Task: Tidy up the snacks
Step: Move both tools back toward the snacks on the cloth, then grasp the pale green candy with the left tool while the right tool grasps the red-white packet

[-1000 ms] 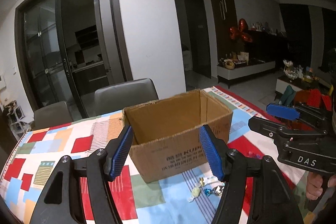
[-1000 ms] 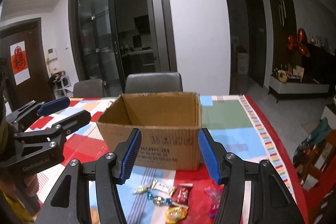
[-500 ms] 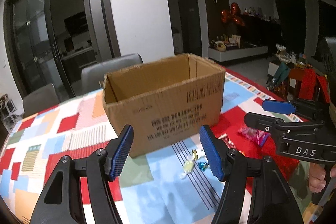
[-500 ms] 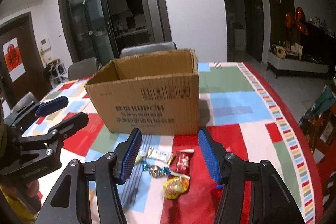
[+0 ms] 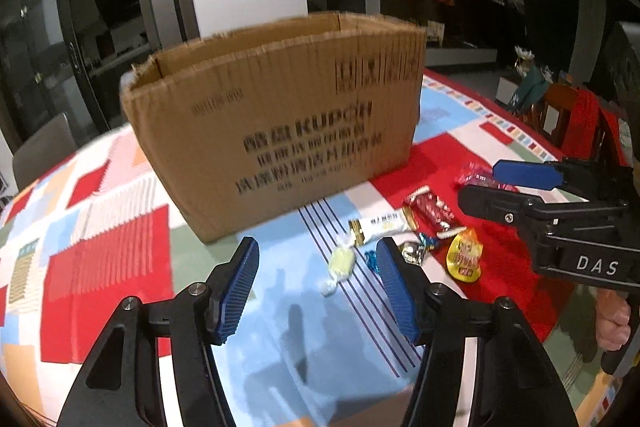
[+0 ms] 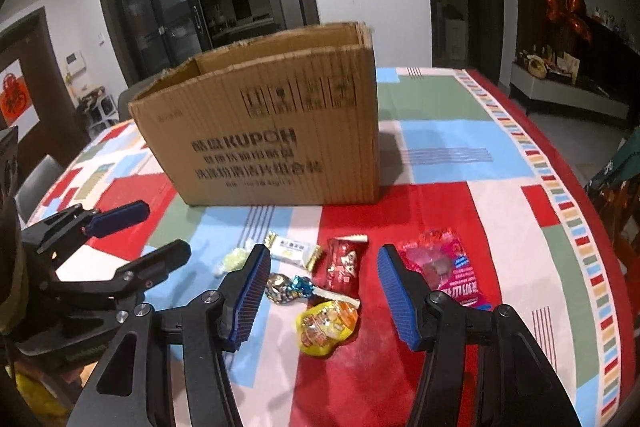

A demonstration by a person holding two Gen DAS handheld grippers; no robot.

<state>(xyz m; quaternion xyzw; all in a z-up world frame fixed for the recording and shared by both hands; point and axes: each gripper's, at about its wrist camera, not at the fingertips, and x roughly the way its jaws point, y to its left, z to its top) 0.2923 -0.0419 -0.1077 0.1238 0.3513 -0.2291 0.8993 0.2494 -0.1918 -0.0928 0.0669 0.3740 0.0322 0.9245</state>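
Observation:
An open cardboard box (image 5: 280, 115) (image 6: 260, 131) stands on the patchwork tablecloth. In front of it lie loose snacks: a pale green candy (image 5: 342, 263) (image 6: 234, 261), a white bar (image 5: 380, 229) (image 6: 294, 251), a red packet (image 5: 430, 211) (image 6: 344, 263), a yellow packet (image 5: 464, 257) (image 6: 326, 325), a foil candy (image 6: 288, 285) and a pink packet (image 5: 476, 177) (image 6: 444, 267). My left gripper (image 5: 317, 251) (image 6: 166, 229) hovers near the pale candy, its jaws closing on nothing. My right gripper (image 6: 324, 255) (image 5: 480, 183) is open above the red and yellow packets.
Grey chairs (image 5: 40, 147) (image 6: 40, 179) stand behind the table on the left. The table's right edge (image 6: 600, 235) runs near the pink packet, with a wooden chair (image 5: 576, 119) beyond it. A person's hand (image 5: 612, 323) grips the right tool's handle.
Both grippers have sunk and tipped down toward the table. The box looms larger and the snacks have come into full view. The left jaws stand slightly narrower.

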